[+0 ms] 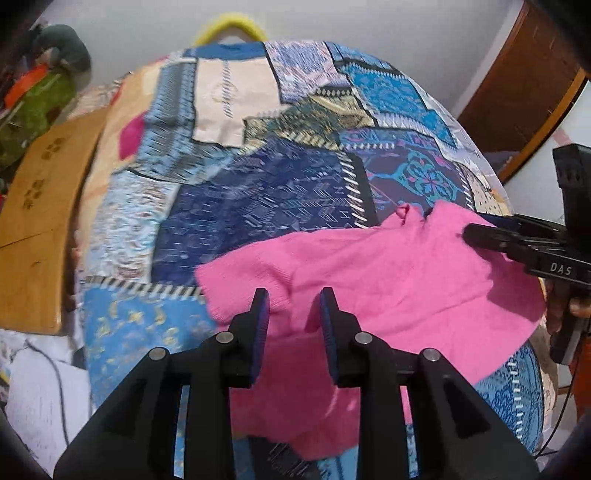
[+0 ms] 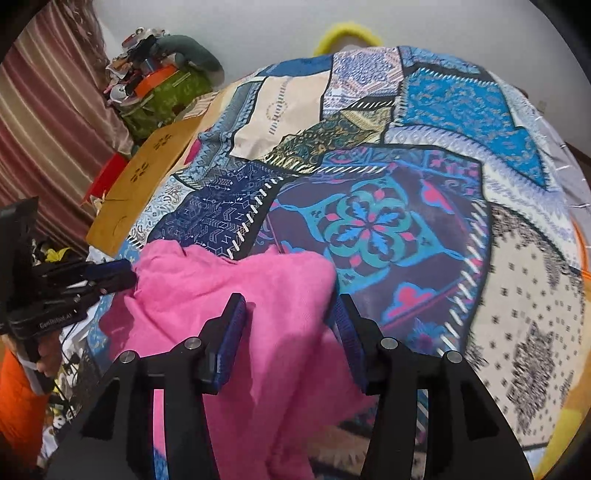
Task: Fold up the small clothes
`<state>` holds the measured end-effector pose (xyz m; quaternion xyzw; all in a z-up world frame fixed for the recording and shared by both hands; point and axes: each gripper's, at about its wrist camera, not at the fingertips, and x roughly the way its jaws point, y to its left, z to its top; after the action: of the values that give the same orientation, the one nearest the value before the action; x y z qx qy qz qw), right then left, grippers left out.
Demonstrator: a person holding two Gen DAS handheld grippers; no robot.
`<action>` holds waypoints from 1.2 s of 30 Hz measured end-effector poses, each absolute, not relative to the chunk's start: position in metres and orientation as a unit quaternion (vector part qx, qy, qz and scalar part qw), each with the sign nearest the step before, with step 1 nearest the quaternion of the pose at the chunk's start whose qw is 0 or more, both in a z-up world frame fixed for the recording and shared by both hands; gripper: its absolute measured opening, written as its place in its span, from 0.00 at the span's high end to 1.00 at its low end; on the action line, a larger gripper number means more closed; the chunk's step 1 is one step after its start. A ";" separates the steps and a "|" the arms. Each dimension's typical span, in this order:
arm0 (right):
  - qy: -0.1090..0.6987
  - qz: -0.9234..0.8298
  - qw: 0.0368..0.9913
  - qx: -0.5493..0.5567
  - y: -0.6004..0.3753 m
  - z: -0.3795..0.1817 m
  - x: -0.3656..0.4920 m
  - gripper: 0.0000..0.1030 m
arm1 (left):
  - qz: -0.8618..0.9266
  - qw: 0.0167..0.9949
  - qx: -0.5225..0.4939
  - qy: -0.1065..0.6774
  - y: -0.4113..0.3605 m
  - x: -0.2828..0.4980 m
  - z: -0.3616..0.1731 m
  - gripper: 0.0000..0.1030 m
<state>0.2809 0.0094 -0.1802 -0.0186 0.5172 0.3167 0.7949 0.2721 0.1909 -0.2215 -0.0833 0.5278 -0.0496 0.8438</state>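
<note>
A small pink knit garment lies rumpled on a patchwork bedspread, near its front edge. My left gripper is open, its fingers hovering over the garment's near left part. My right gripper shows in the left wrist view at the garment's far right edge; its tips look close together there. In the right wrist view the pink garment lies under my right gripper, whose fingers stand apart over the cloth. The left gripper reaches the garment's left edge.
The patchwork bedspread covers the bed. A wooden board lies at the left edge, with a green bag and clutter behind. A wooden door frame stands at right. A yellow ring peeks over the far edge.
</note>
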 end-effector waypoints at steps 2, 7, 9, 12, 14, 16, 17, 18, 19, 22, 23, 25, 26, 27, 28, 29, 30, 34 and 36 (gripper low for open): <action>0.519 0.322 0.792 -0.024 0.015 -0.183 0.282 0.59 | -0.064 0.840 -0.096 0.530 0.189 0.276 -0.227 0.74; 0.499 0.330 0.799 -0.059 0.025 -0.181 0.276 0.88 | -0.083 0.844 -0.126 0.515 0.189 0.276 -0.227 0.91; 0.485 0.335 0.805 -0.065 0.024 -0.177 0.273 0.92 | -0.082 0.849 -0.127 0.506 0.189 0.276 -0.224 0.96; 0.461 0.338 0.818 -0.067 0.020 -0.167 0.269 0.93 | -0.068 0.866 -0.113 0.483 0.188 0.276 -0.212 0.97; 0.451 0.337 0.824 -0.068 0.018 -0.161 0.268 0.94 | -0.065 0.874 -0.108 0.470 0.187 0.278 -0.204 0.97; 0.446 0.333 0.828 -0.072 0.017 -0.159 0.270 0.94 | -0.061 0.879 -0.095 0.463 0.185 0.284 -0.196 0.97; 0.447 0.330 0.828 -0.075 0.016 -0.160 0.271 0.94 | -0.060 0.880 -0.089 0.462 0.183 0.287 -0.194 0.97; 0.448 0.324 0.829 -0.080 0.016 -0.163 0.273 0.94 | -0.058 0.879 -0.084 0.465 0.181 0.292 -0.194 0.97; 0.451 0.317 0.830 -0.085 0.015 -0.166 0.274 0.94 | -0.055 0.877 -0.080 0.471 0.179 0.296 -0.196 0.97; 0.470 0.298 0.826 -0.092 0.010 -0.178 0.279 0.94 | -0.041 0.864 -0.071 0.497 0.178 0.309 -0.210 0.96; 0.475 0.296 0.824 -0.089 0.007 -0.181 0.280 0.94 | -0.033 0.858 -0.071 0.507 0.179 0.312 -0.217 0.96; 0.480 0.293 0.822 -0.085 0.001 -0.182 0.279 0.94 | -0.012 0.849 -0.070 0.523 0.185 0.316 -0.228 0.95; 0.480 0.292 0.823 -0.085 -0.002 -0.181 0.278 0.93 | -0.002 0.848 -0.066 0.525 0.188 0.316 -0.230 0.95; 0.479 0.292 0.824 -0.084 -0.004 -0.179 0.277 0.93 | 0.016 0.850 -0.058 0.524 0.192 0.315 -0.231 0.95; 0.476 0.292 0.825 -0.084 -0.006 -0.175 0.275 0.93 | 0.031 0.852 -0.052 0.519 0.197 0.313 -0.229 0.95; 0.473 0.294 0.827 -0.085 -0.007 -0.171 0.273 0.93 | 0.035 0.854 -0.052 0.517 0.200 0.312 -0.228 0.95; 0.468 0.297 0.828 -0.085 -0.006 -0.166 0.272 0.93 | 0.039 0.854 -0.056 0.515 0.206 0.310 -0.225 0.95; 0.448 0.327 0.828 -0.088 0.007 -0.146 0.261 0.78 | 0.031 0.861 -0.075 0.502 0.216 0.298 -0.209 0.95; 0.444 0.343 0.823 -0.091 0.018 -0.142 0.255 0.61 | 0.019 0.864 -0.080 0.497 0.214 0.290 -0.202 0.94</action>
<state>0.2555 0.0175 -0.1422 -0.0911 0.4436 0.3430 0.8230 0.2900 0.2137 -0.2024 -0.0802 0.4967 0.0191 0.8640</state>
